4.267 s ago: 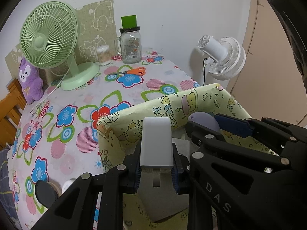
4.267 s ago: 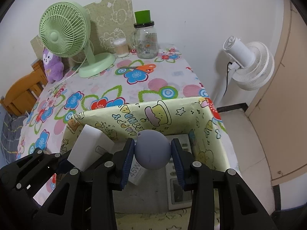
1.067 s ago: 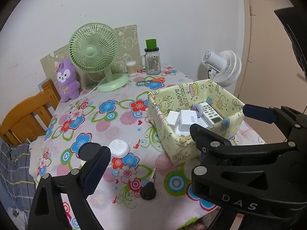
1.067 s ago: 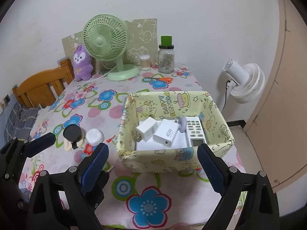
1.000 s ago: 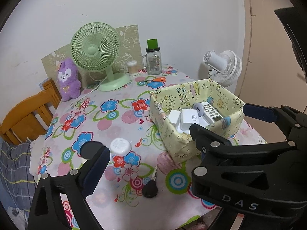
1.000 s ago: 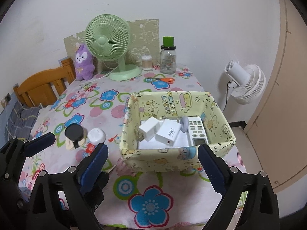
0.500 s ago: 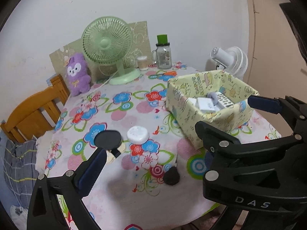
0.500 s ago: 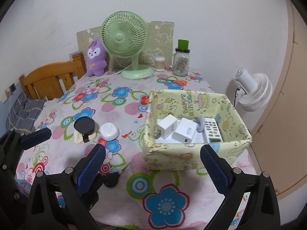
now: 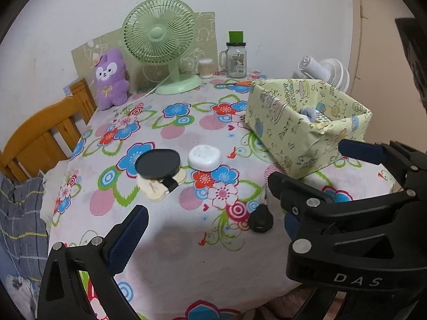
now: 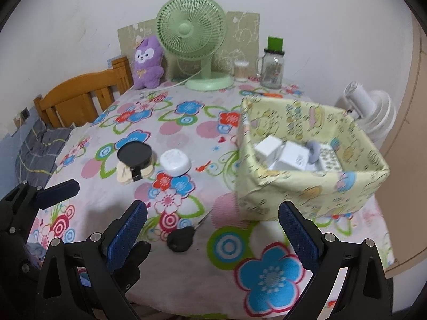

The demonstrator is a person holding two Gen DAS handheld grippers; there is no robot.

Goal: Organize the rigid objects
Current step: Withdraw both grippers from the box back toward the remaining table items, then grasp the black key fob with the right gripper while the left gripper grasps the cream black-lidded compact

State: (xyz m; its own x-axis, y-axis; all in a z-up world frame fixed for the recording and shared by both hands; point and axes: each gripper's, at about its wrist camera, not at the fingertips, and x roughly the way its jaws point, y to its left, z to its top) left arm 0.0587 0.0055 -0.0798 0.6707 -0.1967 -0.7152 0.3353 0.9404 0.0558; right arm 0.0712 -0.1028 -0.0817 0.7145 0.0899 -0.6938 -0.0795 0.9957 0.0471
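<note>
Beyond right gripper (image 10: 212,229): black key (image 10: 181,238)

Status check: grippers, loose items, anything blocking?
Left gripper and right gripper open, empty. Black key fob, white round case, black disc outside yellow box. Nothing blocking.

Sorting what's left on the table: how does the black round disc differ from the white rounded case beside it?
The black disc is dark and flat-topped; the white case is pale and domed. The black disc rests on a cream piece with a small black tab sticking out; the white case lies directly on the tablecloth. Both sit outside the yellow box, untouched.
</note>
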